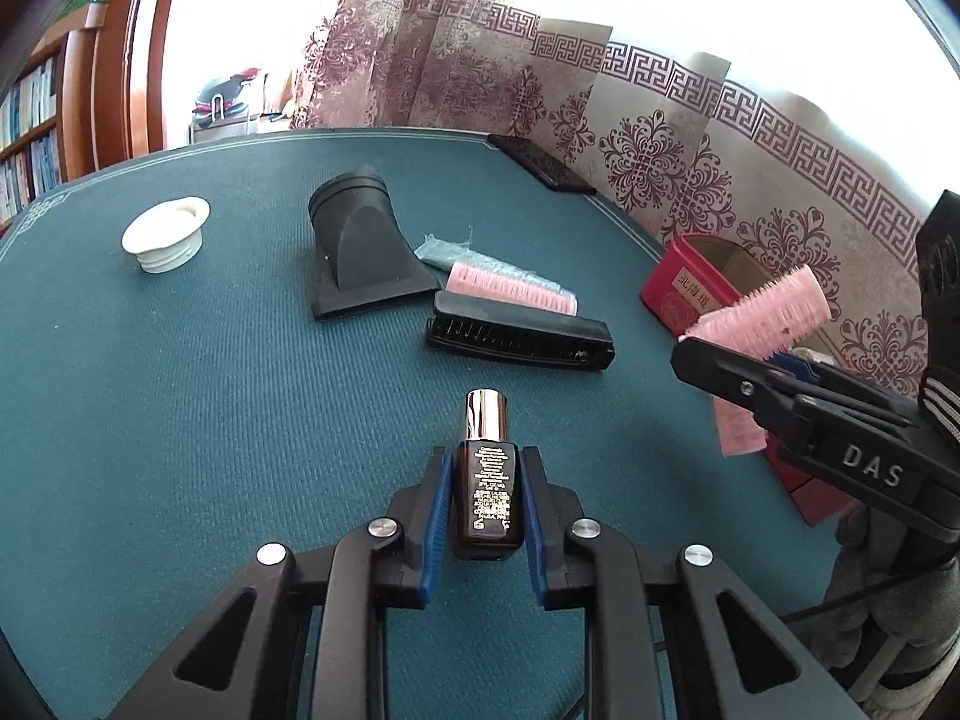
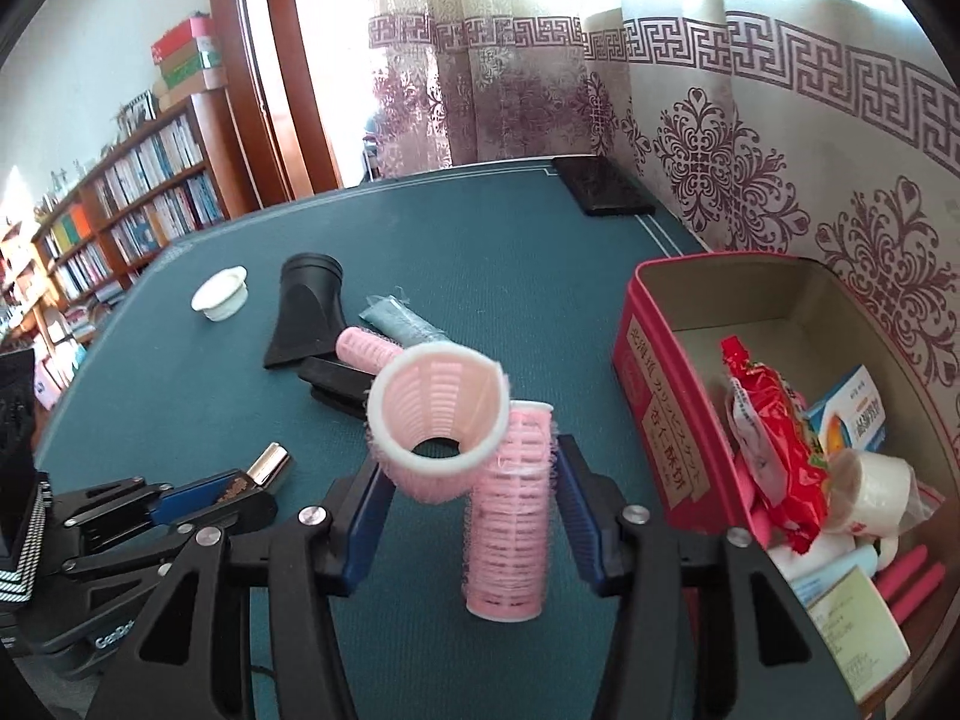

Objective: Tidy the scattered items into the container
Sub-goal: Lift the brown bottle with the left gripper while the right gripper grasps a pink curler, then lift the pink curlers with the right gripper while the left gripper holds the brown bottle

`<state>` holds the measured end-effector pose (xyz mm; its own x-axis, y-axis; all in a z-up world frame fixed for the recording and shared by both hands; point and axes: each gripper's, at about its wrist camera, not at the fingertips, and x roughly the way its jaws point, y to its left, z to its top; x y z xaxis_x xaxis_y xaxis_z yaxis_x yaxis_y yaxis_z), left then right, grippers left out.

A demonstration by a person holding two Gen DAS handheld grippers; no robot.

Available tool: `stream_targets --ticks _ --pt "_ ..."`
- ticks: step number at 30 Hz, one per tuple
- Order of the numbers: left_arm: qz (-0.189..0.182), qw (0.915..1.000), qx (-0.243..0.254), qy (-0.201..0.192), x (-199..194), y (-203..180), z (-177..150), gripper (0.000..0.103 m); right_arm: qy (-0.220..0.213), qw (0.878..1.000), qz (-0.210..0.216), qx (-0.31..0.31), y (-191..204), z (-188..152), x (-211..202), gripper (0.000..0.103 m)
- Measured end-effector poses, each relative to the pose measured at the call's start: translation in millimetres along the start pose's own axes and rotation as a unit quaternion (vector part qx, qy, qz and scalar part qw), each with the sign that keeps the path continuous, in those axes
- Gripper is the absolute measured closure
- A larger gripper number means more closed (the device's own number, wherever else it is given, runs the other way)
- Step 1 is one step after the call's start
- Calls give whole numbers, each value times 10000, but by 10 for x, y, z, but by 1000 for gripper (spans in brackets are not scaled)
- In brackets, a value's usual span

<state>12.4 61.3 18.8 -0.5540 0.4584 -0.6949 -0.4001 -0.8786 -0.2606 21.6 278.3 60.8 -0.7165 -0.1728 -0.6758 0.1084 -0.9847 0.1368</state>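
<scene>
My left gripper [image 1: 486, 468] is shut on a small brown bottle [image 1: 487, 492] with a shiny metallic cap, low over the teal table [image 1: 210, 390]. In the right wrist view that bottle's cap [image 2: 270, 463] sticks out of the left gripper [image 2: 240, 489]. My right gripper [image 2: 468, 456] is shut on two pink hair rollers stuck together: one upright [image 2: 510, 516], one with its open end [image 2: 438, 414] facing the camera. In the left wrist view these rollers [image 1: 762, 312] hang in the right gripper [image 1: 744, 351] beside the red box [image 1: 678, 288]. The red box [image 2: 654, 372] holds several packets.
On the table lie a black dryer nozzle [image 1: 360, 252], a black comb [image 1: 516, 339], another pink roller [image 1: 510, 288], a teal roller [image 1: 444, 252] and a white cap [image 1: 165, 234]. A black phone [image 2: 600, 186] lies at the far edge by the curtain.
</scene>
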Motion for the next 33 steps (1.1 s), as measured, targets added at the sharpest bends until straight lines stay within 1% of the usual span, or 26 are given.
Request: stream_targets --ticks 4,5,6,7,8,9,10,12,14,17,21,24,26,28,30,33 --pt "-92 9999 -52 -46 -52 -15 32 80 -52 9994 221 264 -97 13 -126 47" --pt "-122 9999 -62 -40 -56 -22 34 80 -61 9989 331 334 -119 10 -164 47" --pt "-143 9999 -62 -26 -59 -26 38 80 -13 9975 552 436 -149 13 -188 47" --pt "-159 9999 -63 -11 -55 -41 44 80 115 9947 869 535 -176 15 -185 47" --pt "-171 9998 -59 0 -52 -54 42 80 268 9899 1251 616 -191 12 -168 47" --pt "-180 9998 -51 7 -55 -65 40 80 381 9858 1515 621 -171 -5 -160 47" --pt "-183 9998 -44 7 -63 -68 36 80 469 9841 1628 529 -127 -26 -150 46" --pt "-168 9998 -48 -7 -85 -73 27 80 507 9870 1502 265 -19 -85 -131 44" --pt "-144 9999 -88 -12 -94 -53 22 80 543 9904 1268 124 30 -138 -56 36" --pt "-119 9998 -171 -4 -104 -3 -3 80 637 9937 914 144 11 -186 58 36" --pt "-150 9995 -262 12 -99 55 -14 80 610 9946 809 222 -103 -179 55 36" --pt "-193 9995 -264 13 -100 73 -13 80 509 9956 780 121 -67 -208 -57 36" --pt "-201 9994 -278 20 -91 84 -14 80 506 9939 980 18 9 -250 -127 36" --pt "-202 9993 -316 30 -86 107 -10 80 584 9887 1366 -197 162 -332 -182 36" --pt "-187 9992 -361 22 -94 135 -4 80 667 9826 1656 -510 353 -431 -226 36" --pt "-169 9991 -401 -12 -123 176 -2 80 761 9742 1864 -1016 619 -586 -291 36"
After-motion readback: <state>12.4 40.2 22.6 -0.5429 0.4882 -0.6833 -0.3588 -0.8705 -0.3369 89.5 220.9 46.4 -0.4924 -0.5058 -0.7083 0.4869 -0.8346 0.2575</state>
